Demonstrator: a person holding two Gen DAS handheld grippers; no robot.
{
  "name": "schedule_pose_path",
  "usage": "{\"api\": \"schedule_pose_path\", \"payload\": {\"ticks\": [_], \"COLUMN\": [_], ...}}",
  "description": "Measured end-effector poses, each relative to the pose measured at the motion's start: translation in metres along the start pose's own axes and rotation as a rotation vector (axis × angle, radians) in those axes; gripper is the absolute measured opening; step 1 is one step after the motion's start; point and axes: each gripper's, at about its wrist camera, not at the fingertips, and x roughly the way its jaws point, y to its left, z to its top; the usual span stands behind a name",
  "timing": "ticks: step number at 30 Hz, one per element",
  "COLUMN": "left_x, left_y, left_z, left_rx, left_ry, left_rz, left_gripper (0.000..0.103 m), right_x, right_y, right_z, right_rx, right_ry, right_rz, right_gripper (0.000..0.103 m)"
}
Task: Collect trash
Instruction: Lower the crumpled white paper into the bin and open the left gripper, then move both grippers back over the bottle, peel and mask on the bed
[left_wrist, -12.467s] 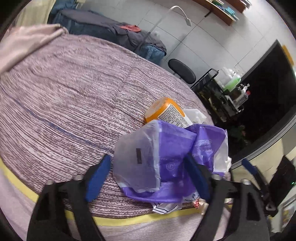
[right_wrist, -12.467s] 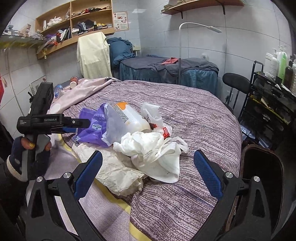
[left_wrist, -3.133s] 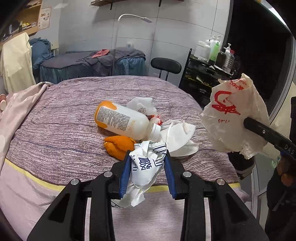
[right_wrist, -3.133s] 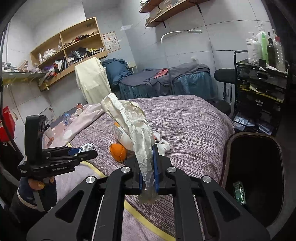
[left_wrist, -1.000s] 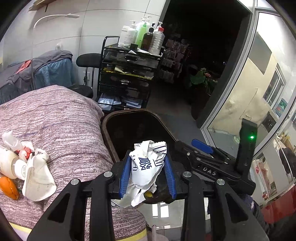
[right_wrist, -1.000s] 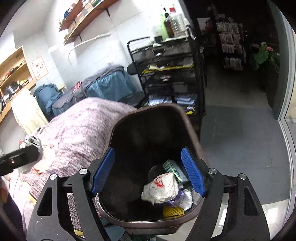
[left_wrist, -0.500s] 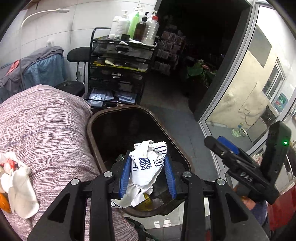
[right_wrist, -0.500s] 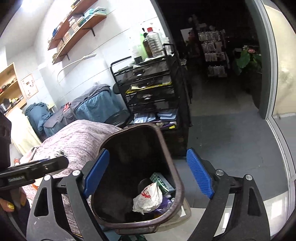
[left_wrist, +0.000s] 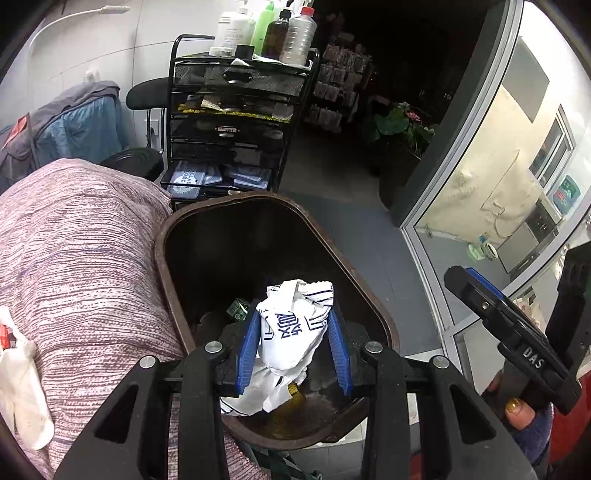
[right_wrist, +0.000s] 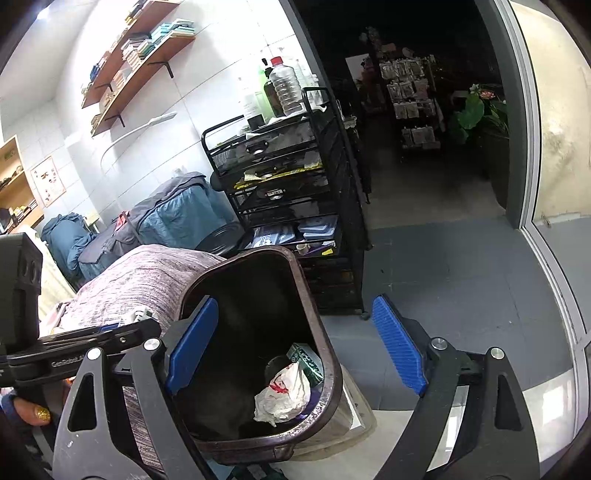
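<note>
Bed (left_wrist: 74, 266), one, purple-striped cover, filling the left of the left wrist view; it carries the trash not yet collected, of which one white crumpled piece (left_wrist: 22, 387) shows at the lower left edge.

Trash bin (left_wrist: 369, 295), one, brown, open-topped, at centre frame hard against the bed's side (placed, by my judgement, so items need only a short carry). Contents seen in the right wrist view: one white bag with red print (right_wrist: 284, 395), one green packet (right_wrist: 304, 356).

Black mesh trolley (left_wrist: 236, 122), one, upper centre, with four bottles on top.

Left tongs (left_wrist: 293, 350), one pair, lower centre, directly over the bin mouth; the blue pads are just parting around one crumpled white wrapper with blue print (left_wrist: 293, 325), which sits between them, still pinched, ready to drop.

Right tongs (right_wrist: 291, 343), one pair, spread wide and empty, above the bin's right rim.
</note>
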Motion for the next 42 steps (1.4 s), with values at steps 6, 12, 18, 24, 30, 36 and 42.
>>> {"api": "schedule_pose_path", "payload": {"ticks": [6, 12, 18, 24, 30, 36, 42], "left_x": [-0.002, -0.022, -0.047, -0.079, -0.113, -0.143, -0.165], "left_y": [-0.004, -0.007, -0.012, -0.012, -0.002, 0.016, 0.044], "left_z": [-0.004, -0.004, -0.007, -0.014, -0.025, -0.039, -0.058], "left_rx": [0.031, 0.047, 0.063, 0.057, 0.018, -0.022, -0.066], "left_ry": [-0.033, -0.122, -0.194, -0.274, -0.351, -0.410, -0.425], "left_rz": [0.031, 0.050, 0.075, 0.092, 0.115, 0.181, 0.282], "left_gripper": [0.075, 0.097, 0.097, 0.097, 0.097, 0.097, 0.097], "right_x": [-0.002, -0.002, -0.003, -0.014, -0.033, -0.045, -0.045], "right_y": [-0.004, -0.005, 0.001, 0.017, 0.043, 0.076, 0.115], "right_z": [0.000, 0.000, -0.001, 0.000, 0.001, 0.000, -0.006], "right_rx": [0.012, 0.007, -0.008, -0.056, -0.131, -0.204, -0.272], "right_ry": [-0.006, -0.010, -0.017, -0.092, -0.206, -0.267, -0.245], "right_rz": [-0.012, -0.014, 0.002, 0.004, -0.008, 0.000, 0.060], "right_gripper": [0.086, 0.092, 0.092, 0.094, 0.097, 0.097, 0.097]}}
